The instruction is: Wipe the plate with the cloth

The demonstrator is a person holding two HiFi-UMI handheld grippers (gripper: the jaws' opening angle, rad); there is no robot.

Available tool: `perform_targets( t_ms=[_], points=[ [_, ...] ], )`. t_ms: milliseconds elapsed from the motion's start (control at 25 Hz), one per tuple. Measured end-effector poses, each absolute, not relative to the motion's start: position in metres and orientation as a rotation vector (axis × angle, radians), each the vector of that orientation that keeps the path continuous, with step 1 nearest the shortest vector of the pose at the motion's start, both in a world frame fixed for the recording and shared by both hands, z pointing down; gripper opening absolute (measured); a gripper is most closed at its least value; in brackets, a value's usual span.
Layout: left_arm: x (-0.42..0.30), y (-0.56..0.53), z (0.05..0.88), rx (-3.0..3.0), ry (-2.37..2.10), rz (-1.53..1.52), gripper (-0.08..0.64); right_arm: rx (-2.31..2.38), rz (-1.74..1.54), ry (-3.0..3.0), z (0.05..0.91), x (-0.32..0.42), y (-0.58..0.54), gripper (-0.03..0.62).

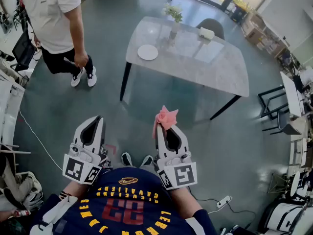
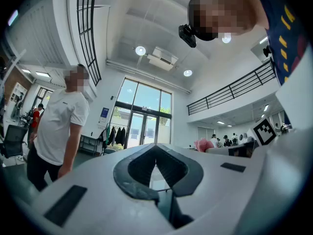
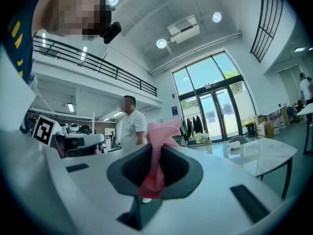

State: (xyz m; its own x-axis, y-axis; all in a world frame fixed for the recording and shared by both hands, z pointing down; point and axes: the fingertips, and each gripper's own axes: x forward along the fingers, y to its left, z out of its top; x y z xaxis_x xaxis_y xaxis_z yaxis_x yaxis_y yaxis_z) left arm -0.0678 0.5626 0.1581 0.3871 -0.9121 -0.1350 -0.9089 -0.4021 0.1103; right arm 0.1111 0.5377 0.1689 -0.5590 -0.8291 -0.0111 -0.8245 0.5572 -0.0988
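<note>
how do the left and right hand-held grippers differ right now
The right hand-held gripper is shut on the pink cloth; the left hand-held gripper is shut on nothing. The cloth bunches above the right one's tips, while the left one's tips are bare. Both are white and held short of the table.

Pink open-weave cloth (image 1: 165, 117) against the smooth white plastic of the right gripper (image 1: 164, 128). At twelve o'clock, a smooth white plate (image 1: 147, 52) on a polished, marble-look table (image 1: 205, 65), over a glossy grey floor (image 1: 58, 106).
</note>
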Motion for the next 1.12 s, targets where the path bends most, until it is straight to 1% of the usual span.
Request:
perform_targets(
  t_ms=[440, 680, 920, 1120],
  points=[
    [-0.097, 0.546, 0.173, 2.586, -1.654, -0.260, 0.003, -1.525, -0.193, 2.703, 0.184, 0.092, 0.524, 0.046],
    [-0.107, 0.520, 0.190, 2.562, -1.623, -0.263, 0.003, -1.576, -0.223, 2.719, 0.201, 0.086, 0.506, 0.046],
    [-0.095, 0.473, 0.207, 2.563, -1.596, -0.236, 0.003, -1.582, -0.263, 2.726, 0.222, 0.091, 0.460, 0.046],
    [-0.094, 0.422, 0.204, 2.550, -1.660, -0.181, 0.003, -1.505, -0.312, 2.746, 0.231, 0.089, 0.397, 0.046]
  ],
)
